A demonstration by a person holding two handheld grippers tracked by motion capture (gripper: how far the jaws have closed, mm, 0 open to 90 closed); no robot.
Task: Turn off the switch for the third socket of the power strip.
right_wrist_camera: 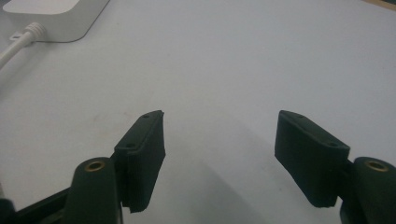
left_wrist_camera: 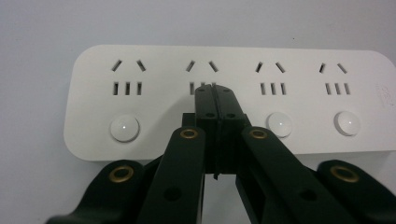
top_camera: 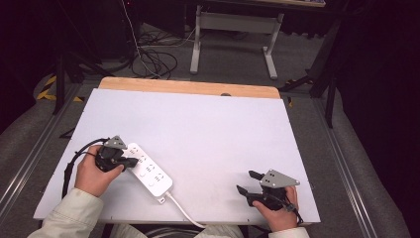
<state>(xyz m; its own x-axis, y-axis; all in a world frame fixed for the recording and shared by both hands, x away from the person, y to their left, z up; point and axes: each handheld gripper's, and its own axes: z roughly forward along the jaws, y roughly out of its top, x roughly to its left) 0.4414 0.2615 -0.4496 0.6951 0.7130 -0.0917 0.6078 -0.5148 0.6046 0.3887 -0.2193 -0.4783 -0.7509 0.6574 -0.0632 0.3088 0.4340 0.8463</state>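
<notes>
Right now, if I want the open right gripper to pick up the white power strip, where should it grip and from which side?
Probably across the narrow width of the power strip, near the cord end, coming down from above. It lies flat on the table, long and thin, so only its long edges fit between the jaws. The right gripper is open and nearest that end; the shut left gripper covers the middle.
</notes>
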